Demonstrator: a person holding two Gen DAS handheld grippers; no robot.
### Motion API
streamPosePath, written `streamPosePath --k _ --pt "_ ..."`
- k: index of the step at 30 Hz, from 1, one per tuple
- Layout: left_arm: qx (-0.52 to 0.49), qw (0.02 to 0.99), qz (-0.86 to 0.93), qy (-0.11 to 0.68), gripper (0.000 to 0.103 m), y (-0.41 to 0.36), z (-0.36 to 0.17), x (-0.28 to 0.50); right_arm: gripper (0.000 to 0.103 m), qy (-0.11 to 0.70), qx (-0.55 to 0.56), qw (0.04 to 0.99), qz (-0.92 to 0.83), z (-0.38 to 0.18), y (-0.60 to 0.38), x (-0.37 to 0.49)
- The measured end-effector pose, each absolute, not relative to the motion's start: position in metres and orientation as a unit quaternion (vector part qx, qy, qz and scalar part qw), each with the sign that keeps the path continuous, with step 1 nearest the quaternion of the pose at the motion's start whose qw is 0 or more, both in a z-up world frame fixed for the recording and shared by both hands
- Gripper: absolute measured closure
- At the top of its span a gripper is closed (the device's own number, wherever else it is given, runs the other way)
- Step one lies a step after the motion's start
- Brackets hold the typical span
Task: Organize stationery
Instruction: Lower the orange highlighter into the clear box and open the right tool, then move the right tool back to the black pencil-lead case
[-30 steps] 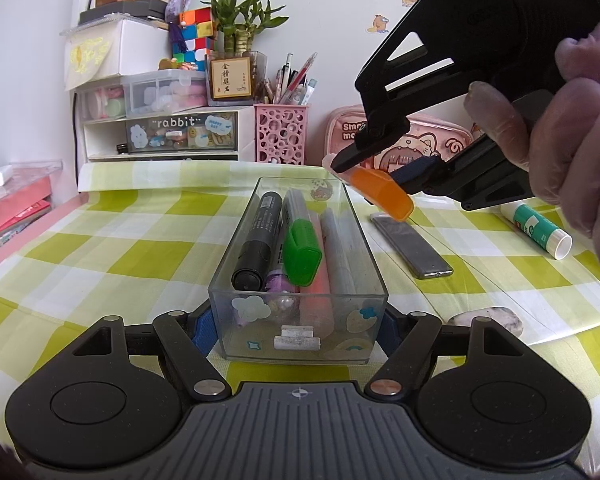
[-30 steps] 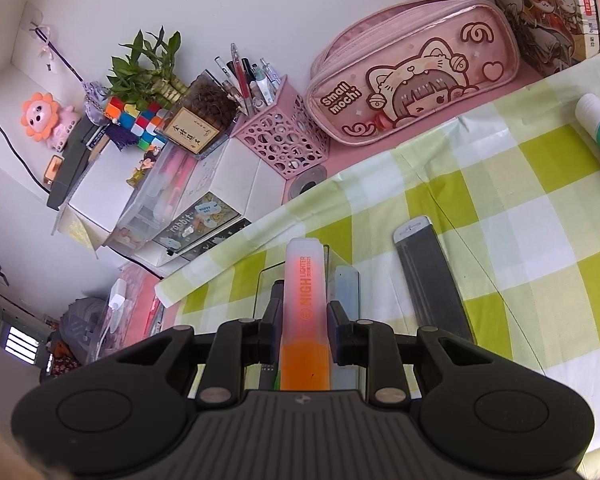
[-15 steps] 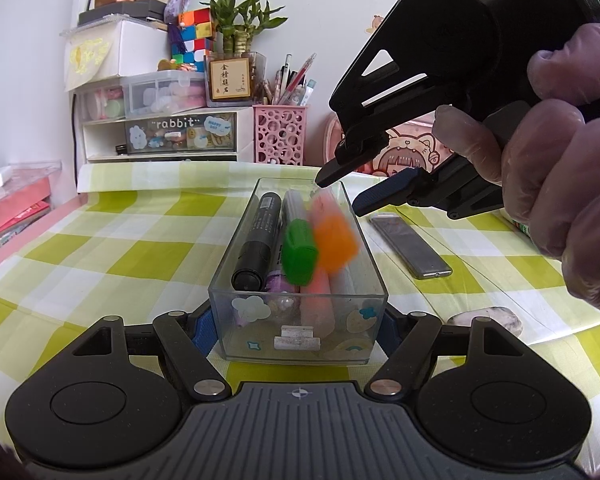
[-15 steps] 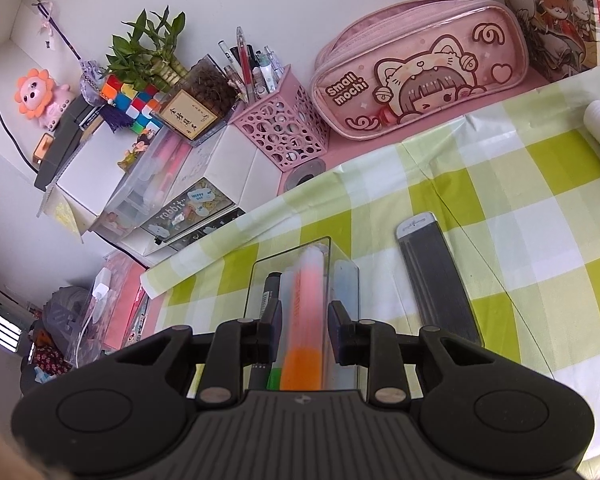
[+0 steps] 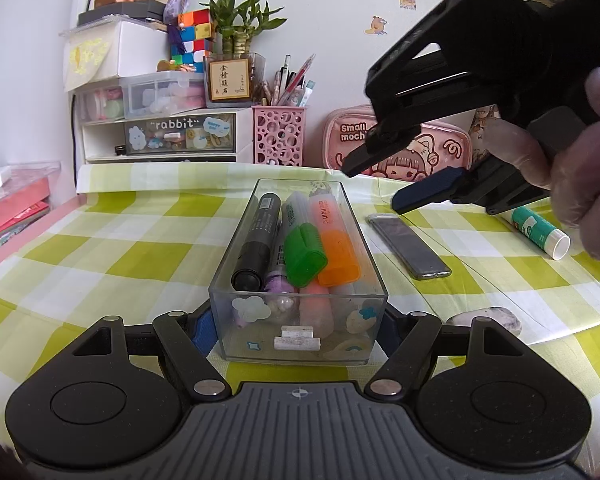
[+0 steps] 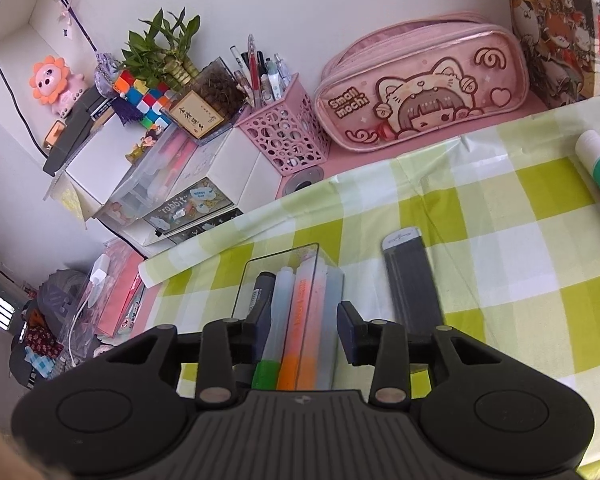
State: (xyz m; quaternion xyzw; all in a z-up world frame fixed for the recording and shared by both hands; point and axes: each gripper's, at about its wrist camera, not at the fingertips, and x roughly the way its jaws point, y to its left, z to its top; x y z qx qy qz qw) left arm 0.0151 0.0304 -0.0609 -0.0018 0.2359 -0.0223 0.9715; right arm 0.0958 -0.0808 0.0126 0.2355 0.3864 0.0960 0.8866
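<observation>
A clear plastic box (image 5: 298, 344) stands on the checked tablecloth and holds a black marker (image 5: 257, 240), a green-capped highlighter (image 5: 303, 250) and an orange highlighter (image 5: 334, 244). My left gripper (image 5: 296, 330) is shut on the near end of the box. My right gripper (image 5: 374, 184) hovers open and empty above the box's far right corner. In the right wrist view the right gripper (image 6: 300, 322) is open over the box (image 6: 332, 280), with the orange highlighter (image 6: 300, 320) lying below it.
A grey flat case (image 5: 410, 246) lies right of the box, a glue stick (image 5: 538, 232) further right, a pale stone (image 5: 484, 318) near the front. At the back stand a pink pen cup (image 5: 278, 136), a pink pencil pouch (image 6: 420, 92) and white drawers (image 5: 160, 136).
The right gripper opened and let go of the orange highlighter, which dropped into the box beside the green one. The gripper then rose and drew back to the right.
</observation>
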Motion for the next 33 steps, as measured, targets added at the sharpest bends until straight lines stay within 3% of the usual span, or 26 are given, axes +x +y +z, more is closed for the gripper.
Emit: streamPosePath --k 8,26,28,33 --pt "-0.001 0.972 -0.022 0.236 0.030 0.030 -0.061 0.015 0.020 0.354 0.199 0.911 0.067 0.013 -0.110 0.072" --pt "-0.001 0.971 -0.021 0.237 0.030 0.030 -0.061 0.015 0.019 0.336 -0.001 0.938 0.088 -0.033 -0.073 0.065" --pt "-0.001 0.971 -0.021 0.237 0.030 0.030 -0.061 0.015 0.020 0.333 -0.016 0.939 0.085 -0.034 -0.071 0.064" --pt "-0.001 0.971 -0.021 0.237 0.030 0.030 -0.061 0.015 0.043 0.327 -0.051 0.941 0.071 -0.035 -0.067 0.061"
